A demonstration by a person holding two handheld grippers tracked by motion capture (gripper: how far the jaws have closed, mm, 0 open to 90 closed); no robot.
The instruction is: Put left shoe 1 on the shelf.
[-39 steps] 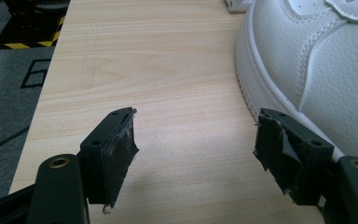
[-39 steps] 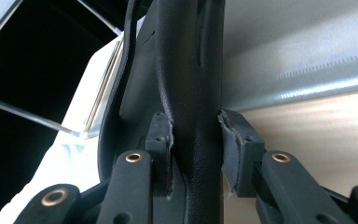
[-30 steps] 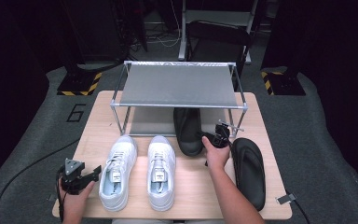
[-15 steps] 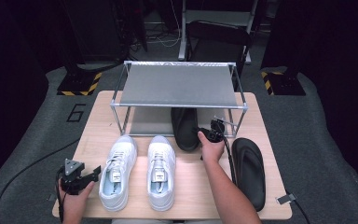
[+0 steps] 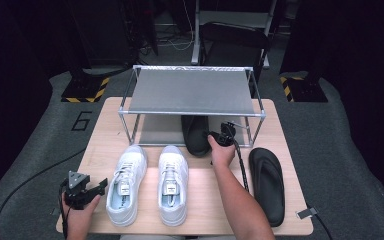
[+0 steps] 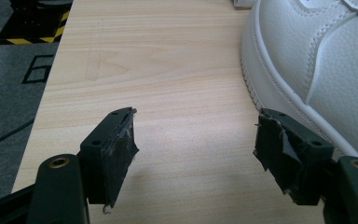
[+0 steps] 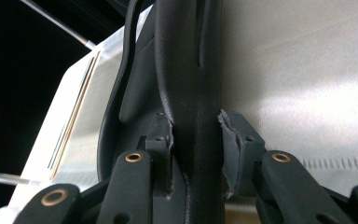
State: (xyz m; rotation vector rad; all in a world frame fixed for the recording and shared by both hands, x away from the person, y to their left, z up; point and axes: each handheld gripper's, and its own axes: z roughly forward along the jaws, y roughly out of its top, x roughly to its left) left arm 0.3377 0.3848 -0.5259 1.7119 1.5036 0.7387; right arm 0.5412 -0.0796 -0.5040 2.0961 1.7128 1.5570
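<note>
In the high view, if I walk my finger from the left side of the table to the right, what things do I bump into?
left gripper → left white sneaker → right white sneaker → black sandal under the rack → right gripper → black sandal on the table

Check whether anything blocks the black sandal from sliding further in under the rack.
Nothing visible does. The right gripper is clamped on the black sandal, which is already partly under the rack; the grey shelf floor ahead of it looks bare.
</note>
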